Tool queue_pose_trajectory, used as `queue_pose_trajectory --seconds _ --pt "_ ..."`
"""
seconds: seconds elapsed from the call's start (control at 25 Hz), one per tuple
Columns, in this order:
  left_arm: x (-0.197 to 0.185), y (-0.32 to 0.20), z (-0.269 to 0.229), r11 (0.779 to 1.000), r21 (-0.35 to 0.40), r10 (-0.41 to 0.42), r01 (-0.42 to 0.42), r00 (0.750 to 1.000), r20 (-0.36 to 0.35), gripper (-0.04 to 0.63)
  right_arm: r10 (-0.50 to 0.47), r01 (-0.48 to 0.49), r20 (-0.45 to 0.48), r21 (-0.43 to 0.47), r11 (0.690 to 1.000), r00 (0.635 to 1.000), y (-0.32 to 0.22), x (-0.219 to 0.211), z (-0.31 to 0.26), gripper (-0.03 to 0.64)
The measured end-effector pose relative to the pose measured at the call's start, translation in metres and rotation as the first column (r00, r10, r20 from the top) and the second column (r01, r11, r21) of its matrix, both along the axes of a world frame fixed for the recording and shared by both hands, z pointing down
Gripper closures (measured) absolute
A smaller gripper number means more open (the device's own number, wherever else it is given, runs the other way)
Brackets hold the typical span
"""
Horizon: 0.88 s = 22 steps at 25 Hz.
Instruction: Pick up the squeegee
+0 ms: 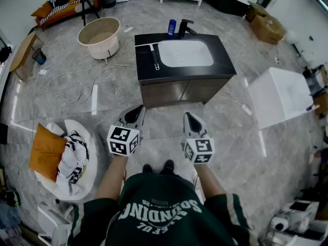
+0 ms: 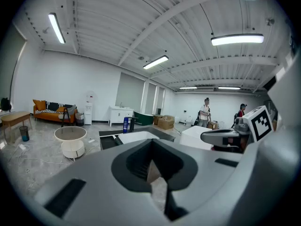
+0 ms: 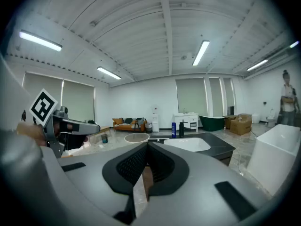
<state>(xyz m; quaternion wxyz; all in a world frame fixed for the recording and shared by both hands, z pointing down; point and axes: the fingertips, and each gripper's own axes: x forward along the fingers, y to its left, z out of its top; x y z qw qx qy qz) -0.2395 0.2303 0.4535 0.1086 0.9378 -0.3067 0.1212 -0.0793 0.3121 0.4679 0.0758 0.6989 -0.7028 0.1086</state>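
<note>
My left gripper (image 1: 139, 109) and right gripper (image 1: 188, 116) hover, fingers clenched.
Squeegee (image 1: 155, 56) lies on the desk (image 1: 221, 60) beside the sink (image 1: 185, 53), outside it.

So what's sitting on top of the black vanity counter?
On the counter a squeegee lies left of the white basin; a black faucet and blue bottle stand behind. The inside of the cabinet is hidden.

The right gripper (image 3: 145, 173) fills the foreground, its jaws drawn together with nothing between them. Beyond it stands a black vanity top (image 3: 221, 147) holding a white sink basin (image 3: 187, 144), with a blue bottle (image 3: 173, 130) and a black faucet (image 3: 181, 128) at its far edge. The left gripper (image 3: 94, 125) shows at the left edge. An orange sofa (image 3: 128, 124) sits against the far wall.
</note>
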Motion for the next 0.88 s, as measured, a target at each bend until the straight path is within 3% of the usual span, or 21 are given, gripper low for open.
queue_pose_trajectory --seconds 0.88 --pt "0.049 0.008 0.015 1.000 -0.002 0.007 -0.007 0.999 0.036 0.594 -0.062 0.063 0.037 -0.011 0.998 0.997 -0.007 0.039 0.008 0.617"
